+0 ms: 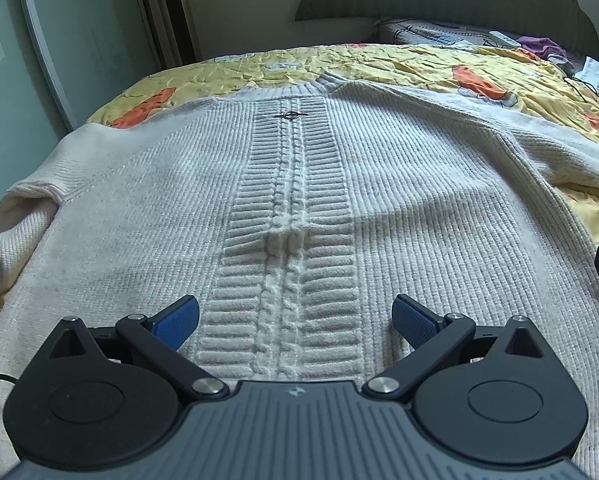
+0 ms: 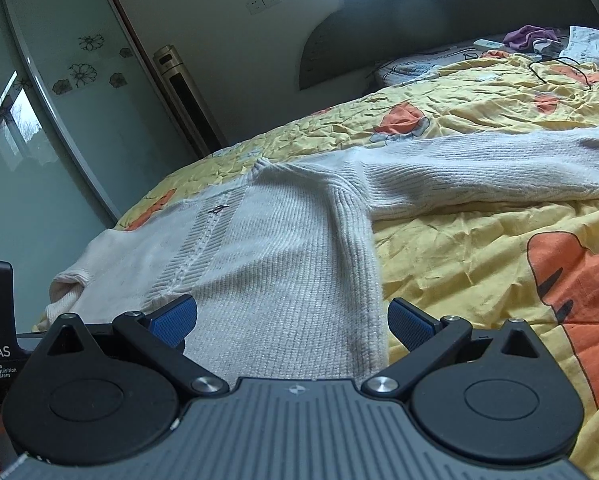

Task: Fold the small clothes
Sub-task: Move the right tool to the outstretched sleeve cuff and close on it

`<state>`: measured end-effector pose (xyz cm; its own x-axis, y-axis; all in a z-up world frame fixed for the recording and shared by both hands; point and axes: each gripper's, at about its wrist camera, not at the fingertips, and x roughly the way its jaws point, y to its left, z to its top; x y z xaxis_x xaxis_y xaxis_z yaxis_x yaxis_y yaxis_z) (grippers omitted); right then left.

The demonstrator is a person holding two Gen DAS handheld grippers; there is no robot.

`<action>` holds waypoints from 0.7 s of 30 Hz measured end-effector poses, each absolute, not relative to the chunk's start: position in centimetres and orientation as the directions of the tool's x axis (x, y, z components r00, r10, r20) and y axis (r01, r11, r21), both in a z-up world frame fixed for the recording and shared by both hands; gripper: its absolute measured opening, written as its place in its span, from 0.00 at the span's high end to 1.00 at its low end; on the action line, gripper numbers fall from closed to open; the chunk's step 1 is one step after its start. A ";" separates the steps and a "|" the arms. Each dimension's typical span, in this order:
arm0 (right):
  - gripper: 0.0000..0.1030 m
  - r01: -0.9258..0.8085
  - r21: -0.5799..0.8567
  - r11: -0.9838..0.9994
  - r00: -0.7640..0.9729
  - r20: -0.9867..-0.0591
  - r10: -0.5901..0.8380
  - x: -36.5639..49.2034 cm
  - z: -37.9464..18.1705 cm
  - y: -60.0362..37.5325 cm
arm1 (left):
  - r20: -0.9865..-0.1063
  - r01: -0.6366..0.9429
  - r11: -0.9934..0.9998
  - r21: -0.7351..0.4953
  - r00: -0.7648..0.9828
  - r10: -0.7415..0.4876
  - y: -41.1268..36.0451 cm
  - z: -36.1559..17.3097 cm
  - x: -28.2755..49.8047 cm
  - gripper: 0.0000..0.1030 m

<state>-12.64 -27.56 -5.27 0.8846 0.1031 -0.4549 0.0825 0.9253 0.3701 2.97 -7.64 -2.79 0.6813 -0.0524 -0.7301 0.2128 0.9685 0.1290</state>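
Note:
A white knit sweater (image 1: pixel 399 200) lies flat and face up on the bed, with a cable panel down its middle and a small metal ring near the collar. My left gripper (image 1: pixel 295 320) is open and empty, low over the sweater's hem at the cable panel. My right gripper (image 2: pixel 291 320) is open and empty over the hem's right part, near the sweater's right side edge (image 2: pixel 363 280). One sleeve (image 2: pixel 499 168) stretches out to the right across the quilt. The other sleeve (image 1: pixel 23 208) is bunched at the left edge of the bed.
The bed is covered by a yellow quilt (image 2: pixel 459 248) with orange tiger prints. A pillow, a remote, purple cloth and a black cable (image 2: pixel 559 68) lie near the headboard. A glass sliding door (image 2: pixel 59 140) and a standing air conditioner (image 2: pixel 187 100) are to the left.

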 end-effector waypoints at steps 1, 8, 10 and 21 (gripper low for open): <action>0.00 0.084 0.372 0.925 0.885 -0.454 0.102 -12.7 -5.3 -27.7 | -0.730 0.213 0.968 0.129 0.681 -0.052 -7.6 -2.8 3.0 0.00; 0.00 0.092 0.362 0.928 0.889 -0.449 0.087 -12.8 -5.3 -27.8 | -0.728 0.214 0.968 0.131 0.684 -0.052 -7.8 -2.7 3.1 0.00; 0.00 0.098 0.358 0.929 0.891 -0.447 0.078 -12.9 -5.3 -27.9 | -0.726 0.213 0.968 0.131 0.686 -0.053 -7.9 -2.5 3.2 0.00; 0.00 0.112 0.351 0.930 0.893 -0.445 0.060 -12.9 -5.5 -28.3 | -0.727 0.214 0.968 0.133 0.685 -0.051 -8.3 -2.7 3.7 0.00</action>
<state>-12.86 -28.29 -5.54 0.8934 0.0601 -0.4452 0.1125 0.9295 0.3512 3.66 -8.32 -2.70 0.6846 -0.0515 -0.7271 0.2140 0.9677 0.1330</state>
